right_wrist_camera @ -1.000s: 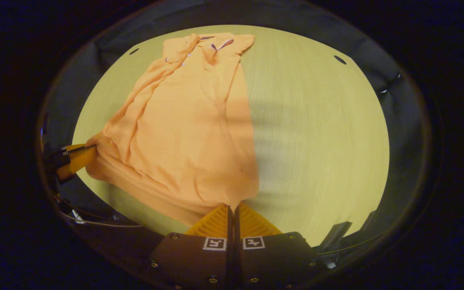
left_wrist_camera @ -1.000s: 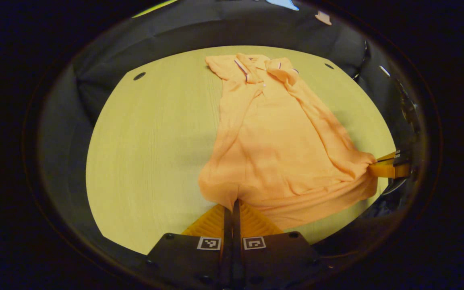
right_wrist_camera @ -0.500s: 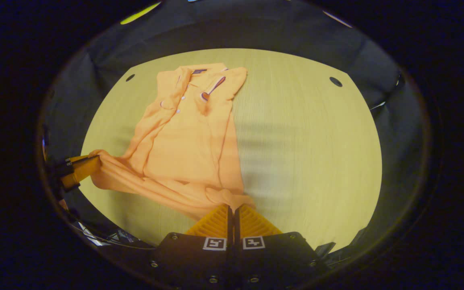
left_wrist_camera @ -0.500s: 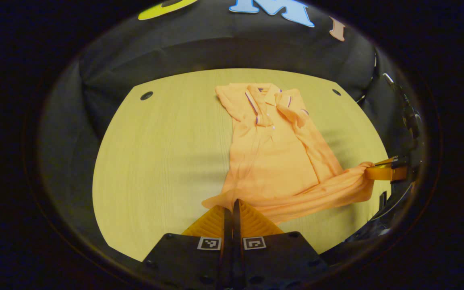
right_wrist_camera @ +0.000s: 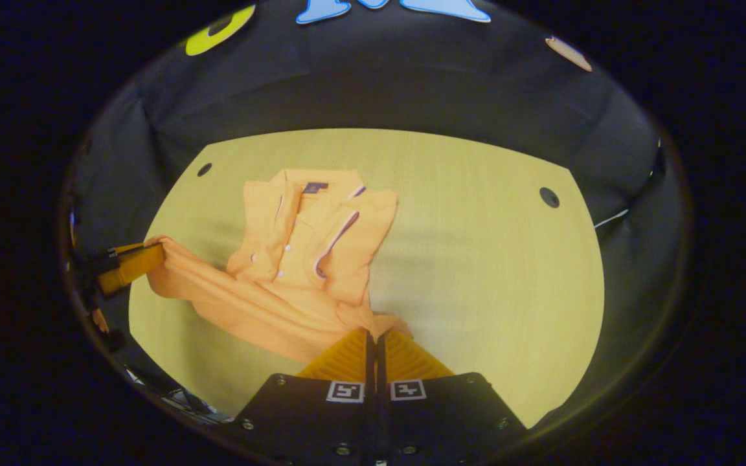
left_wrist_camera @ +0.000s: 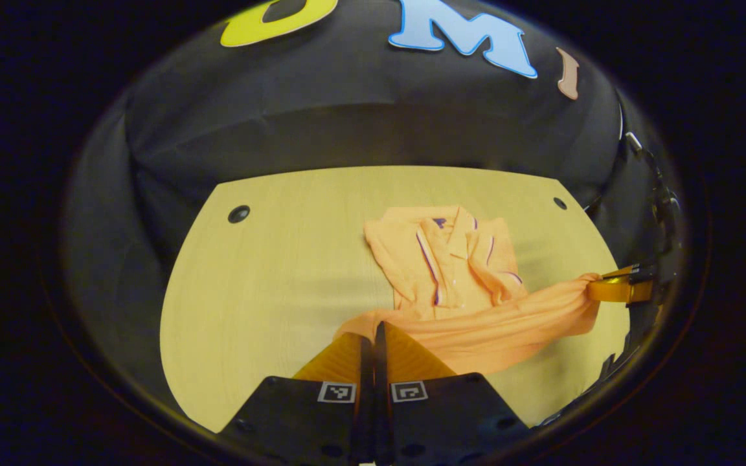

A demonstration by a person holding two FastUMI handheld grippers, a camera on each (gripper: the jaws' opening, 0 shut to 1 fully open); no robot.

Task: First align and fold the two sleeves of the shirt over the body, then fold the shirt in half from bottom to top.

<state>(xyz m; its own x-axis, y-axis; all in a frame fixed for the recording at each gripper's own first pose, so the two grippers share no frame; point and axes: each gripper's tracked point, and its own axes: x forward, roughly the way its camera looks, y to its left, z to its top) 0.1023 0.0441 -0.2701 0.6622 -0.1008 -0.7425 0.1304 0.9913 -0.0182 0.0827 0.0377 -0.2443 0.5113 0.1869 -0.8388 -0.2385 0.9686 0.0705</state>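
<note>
2 grippers each clamp one bottom corner of the orange short-sleeved polo shirt, which lies on the pale wood-grain tabletop.

Left gripper: in the left gripper view its 2 fingers are pressed together, with a fold of the shirt's hem pinched between their tips. In the right gripper view this gripper appears at the left edge, and the hem fabric bunches where it enters the closed fingers.

Right gripper: in the right gripper view its 2 fingers are likewise together, gripping the opposite hem corner at their tips. In the left gripper view this gripper sits at the right edge, with the cloth gathered into it.

Shirt position: the hem runs as a raised, sagging band between the 2 grippers, held above the lower body of the shirt. The collar with its dark-striped edge and the button placket lie flat on the tabletop beyond the band, toward the black cloth wall.

2 dark round holes mark the tabletop's far corners.
</note>
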